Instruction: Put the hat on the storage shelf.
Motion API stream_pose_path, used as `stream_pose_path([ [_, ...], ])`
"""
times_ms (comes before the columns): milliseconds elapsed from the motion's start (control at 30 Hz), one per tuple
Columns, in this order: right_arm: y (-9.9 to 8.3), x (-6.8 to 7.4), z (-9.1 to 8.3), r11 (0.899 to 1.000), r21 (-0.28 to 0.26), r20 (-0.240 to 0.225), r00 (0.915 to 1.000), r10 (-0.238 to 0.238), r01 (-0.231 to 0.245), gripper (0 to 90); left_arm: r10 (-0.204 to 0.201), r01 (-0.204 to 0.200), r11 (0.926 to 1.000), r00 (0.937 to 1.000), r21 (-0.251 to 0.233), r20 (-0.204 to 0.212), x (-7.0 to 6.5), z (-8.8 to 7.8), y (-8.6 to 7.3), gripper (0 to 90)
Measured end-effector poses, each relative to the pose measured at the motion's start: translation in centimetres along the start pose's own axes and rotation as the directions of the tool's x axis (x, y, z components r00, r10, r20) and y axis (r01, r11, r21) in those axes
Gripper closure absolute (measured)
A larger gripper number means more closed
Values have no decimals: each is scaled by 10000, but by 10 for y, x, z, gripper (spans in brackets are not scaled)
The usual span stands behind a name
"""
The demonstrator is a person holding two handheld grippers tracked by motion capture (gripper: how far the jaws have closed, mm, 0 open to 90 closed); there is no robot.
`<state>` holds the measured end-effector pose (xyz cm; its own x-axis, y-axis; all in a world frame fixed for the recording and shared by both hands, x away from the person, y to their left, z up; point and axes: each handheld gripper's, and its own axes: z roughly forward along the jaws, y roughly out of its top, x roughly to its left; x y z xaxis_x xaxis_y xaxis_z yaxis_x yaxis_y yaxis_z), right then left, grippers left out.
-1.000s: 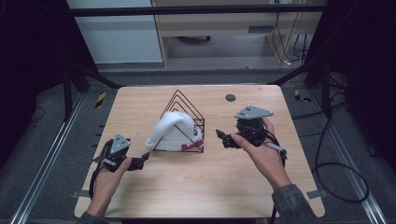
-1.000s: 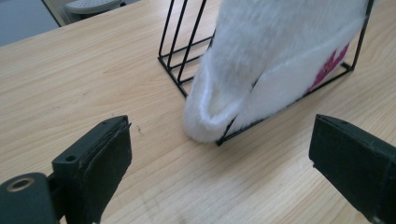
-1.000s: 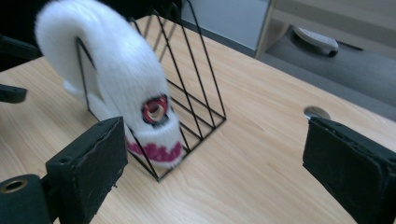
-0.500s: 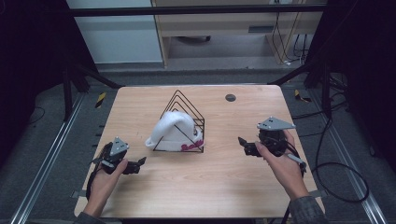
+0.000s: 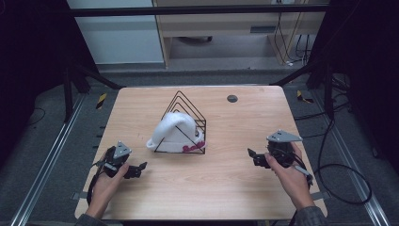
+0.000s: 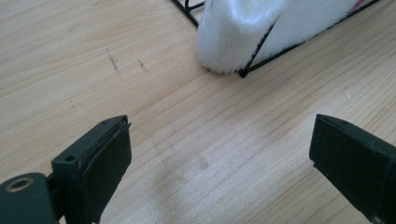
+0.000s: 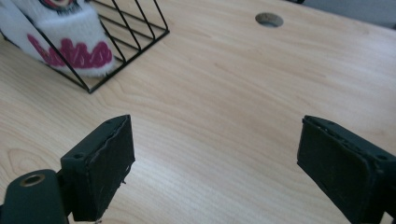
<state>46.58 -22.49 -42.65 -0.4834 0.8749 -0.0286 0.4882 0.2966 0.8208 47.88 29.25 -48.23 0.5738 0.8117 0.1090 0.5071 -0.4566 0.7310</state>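
A white fluffy hat (image 5: 173, 133) with pink lettering lies inside a black triangular wire rack (image 5: 180, 95) at the table's middle. My left gripper (image 5: 139, 168) rests low near the front left, open, pointing right toward the rack. In the left gripper view its jaws (image 6: 219, 158) frame bare wood, with the hat's end (image 6: 233, 42) ahead. My right gripper (image 5: 252, 157) sits at the front right, pointing left; it stands open after closing very slightly, with nothing between its jaws (image 7: 215, 158). The hat (image 7: 74, 42) and rack (image 7: 140, 28) lie beyond it to the upper left.
The wooden table (image 5: 221, 188) has a round cable hole (image 5: 232, 98) near its far edge, seen as well in the right gripper view (image 7: 269, 19). Cables (image 5: 339, 174) trail off the right side. Dark floor and metal rails surround the table.
Both hands have drawn back from the rack toward the front edge and sunk lower. The right gripper moved farther, out to the right. The hat and rack stay put.
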Motion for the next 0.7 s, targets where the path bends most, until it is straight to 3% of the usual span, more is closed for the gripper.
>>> stream_pose_path([
  [367,-30,0,11,9984,522,-32,9997,228,-226,113,9,-12,9992,10000,408,82,1,7,-7,50],
  [700,-50,14,28,9948,968,-218,9992,325,-303,116,-124,116,9985,9998,533,139,2,12,-10,48],
])
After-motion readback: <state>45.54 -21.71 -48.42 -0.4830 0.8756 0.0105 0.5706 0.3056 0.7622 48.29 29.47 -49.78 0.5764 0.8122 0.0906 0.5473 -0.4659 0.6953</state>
